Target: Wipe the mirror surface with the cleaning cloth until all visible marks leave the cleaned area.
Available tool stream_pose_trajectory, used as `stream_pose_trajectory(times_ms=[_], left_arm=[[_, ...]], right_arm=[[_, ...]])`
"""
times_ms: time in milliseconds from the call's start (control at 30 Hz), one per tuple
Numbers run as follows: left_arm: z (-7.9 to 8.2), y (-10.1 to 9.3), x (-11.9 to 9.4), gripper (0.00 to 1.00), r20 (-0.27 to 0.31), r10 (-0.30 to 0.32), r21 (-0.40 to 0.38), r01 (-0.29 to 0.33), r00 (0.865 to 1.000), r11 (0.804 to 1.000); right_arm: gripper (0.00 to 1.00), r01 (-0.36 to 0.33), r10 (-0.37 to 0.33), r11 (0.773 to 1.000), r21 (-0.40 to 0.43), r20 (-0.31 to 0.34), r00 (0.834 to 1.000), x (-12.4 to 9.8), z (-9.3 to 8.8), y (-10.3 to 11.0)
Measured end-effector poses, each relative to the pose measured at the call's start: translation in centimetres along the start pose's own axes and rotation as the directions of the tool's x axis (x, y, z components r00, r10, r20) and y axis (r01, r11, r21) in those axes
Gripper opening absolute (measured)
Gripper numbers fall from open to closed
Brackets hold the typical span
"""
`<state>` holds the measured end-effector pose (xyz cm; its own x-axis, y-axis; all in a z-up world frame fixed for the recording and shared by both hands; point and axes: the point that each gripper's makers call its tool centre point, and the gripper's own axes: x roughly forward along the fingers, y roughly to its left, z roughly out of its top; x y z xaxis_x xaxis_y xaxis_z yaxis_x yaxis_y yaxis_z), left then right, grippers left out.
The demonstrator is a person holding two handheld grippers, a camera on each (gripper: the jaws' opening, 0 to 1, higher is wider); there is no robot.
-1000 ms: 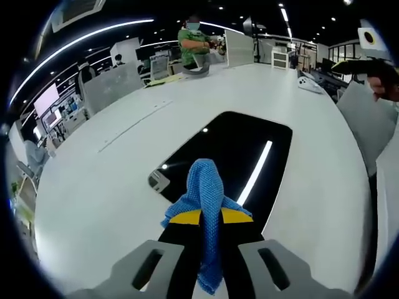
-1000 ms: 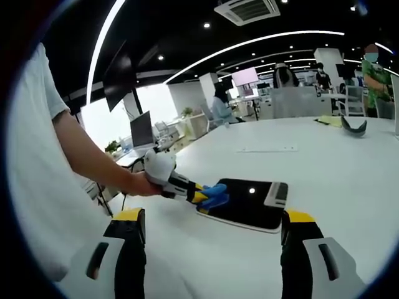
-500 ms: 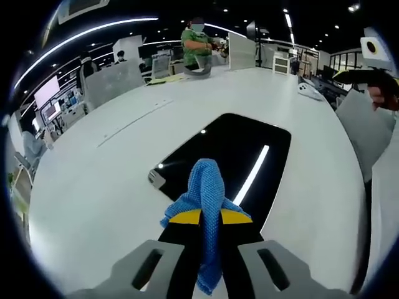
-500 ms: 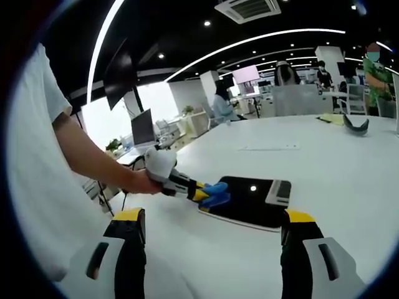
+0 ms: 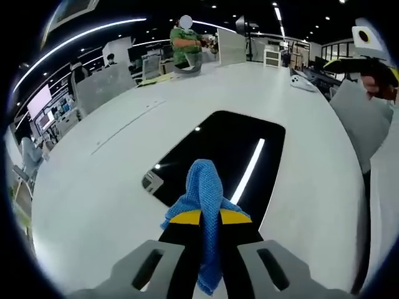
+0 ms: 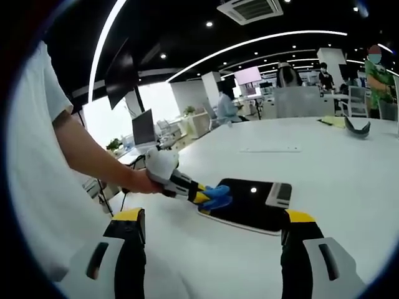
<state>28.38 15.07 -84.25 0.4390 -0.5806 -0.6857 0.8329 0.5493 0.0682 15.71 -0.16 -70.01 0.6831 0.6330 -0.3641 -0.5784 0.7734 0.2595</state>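
A dark rectangular mirror [image 5: 227, 156] lies flat on the white table [image 5: 112, 168], reflecting ceiling lights. My left gripper [image 5: 204, 215] is shut on a blue cleaning cloth [image 5: 202, 193], held over the mirror's near edge. In the right gripper view the same mirror [image 6: 249, 205] lies ahead, with the left gripper [image 6: 209, 196] and the blue cloth [image 6: 217, 194] at its left end, held by a person's hand [image 6: 140, 182]. My right gripper [image 6: 212, 227] stands open well back from the mirror, nothing between its fingers.
A small grey tab [image 5: 151, 181] sticks out at the mirror's left edge. People stand and sit at the far end of the table [image 5: 184, 40]. A grey curved object [image 6: 354, 126] lies far back. The table's edge [image 5: 365, 187] runs along the right.
The left gripper view has shifted slightly, with the cloth staying at the mirror's near edge. The right gripper has barely moved.
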Motion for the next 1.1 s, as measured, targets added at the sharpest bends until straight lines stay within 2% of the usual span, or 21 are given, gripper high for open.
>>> stream_pose_trajectory(times_ms=[833, 1100], left_arm=[[0.6, -1.0, 0.6, 0.07, -0.003, -0.032, 0.028, 0.032, 0.999, 0.999], [0.9, -1.4, 0.7, 0.07, -0.004, -0.036, 0.034, 0.036, 0.999, 0.999]], right_arm=[[0.89, 0.004, -0.004, 1.000, 0.010, -0.008, 1.000, -0.1, -0.2, -0.3], [0.89, 0.005, -0.005, 1.000, 0.007, 0.011, 1.000, -0.2, 0.2, -0.4]])
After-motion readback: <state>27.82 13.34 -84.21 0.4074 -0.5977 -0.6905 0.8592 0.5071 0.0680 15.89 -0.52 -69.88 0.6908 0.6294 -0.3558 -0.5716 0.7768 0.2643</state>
